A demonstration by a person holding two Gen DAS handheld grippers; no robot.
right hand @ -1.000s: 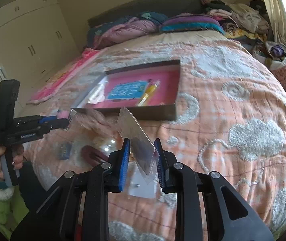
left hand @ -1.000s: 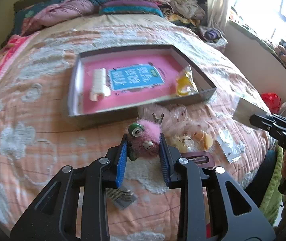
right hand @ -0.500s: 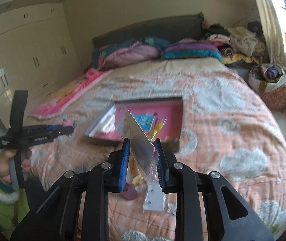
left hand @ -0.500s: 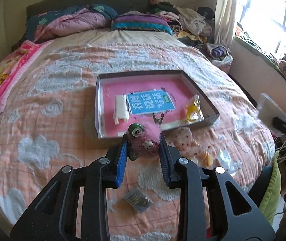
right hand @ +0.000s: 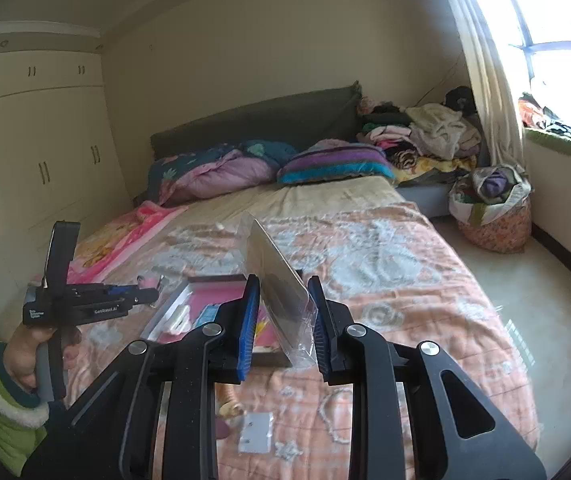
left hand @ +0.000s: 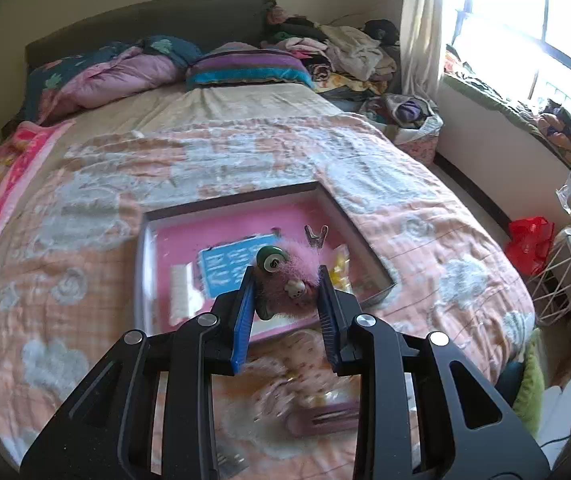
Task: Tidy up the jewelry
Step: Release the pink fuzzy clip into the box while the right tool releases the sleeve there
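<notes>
Gripping a fluffy pink hair clip, the left gripper fills the lower middle of its own view, its blue pads clenched on the fur from both sides. The clip carries a green round ornament at its upper left and a small metal clasp sticking up at its upper right. Behind it, at the frame's centre, a shallow box with a pink floor lies on the peach patterned bedspread; inside sit a blue card, a white strip to its left and a yellowish packet to its right. Below the box, blurred, a dark red hair clip lies on the bedspread.

In the right wrist view, the right gripper at lower centre grasps a clear plastic bag that stands upright and tilted, its top leaning to the upper left. The same box shows behind it. A person's hand in a green sleeve at the lower left holds the left gripper's handle. A small white card lies on the bedspread at bottom centre.
</notes>
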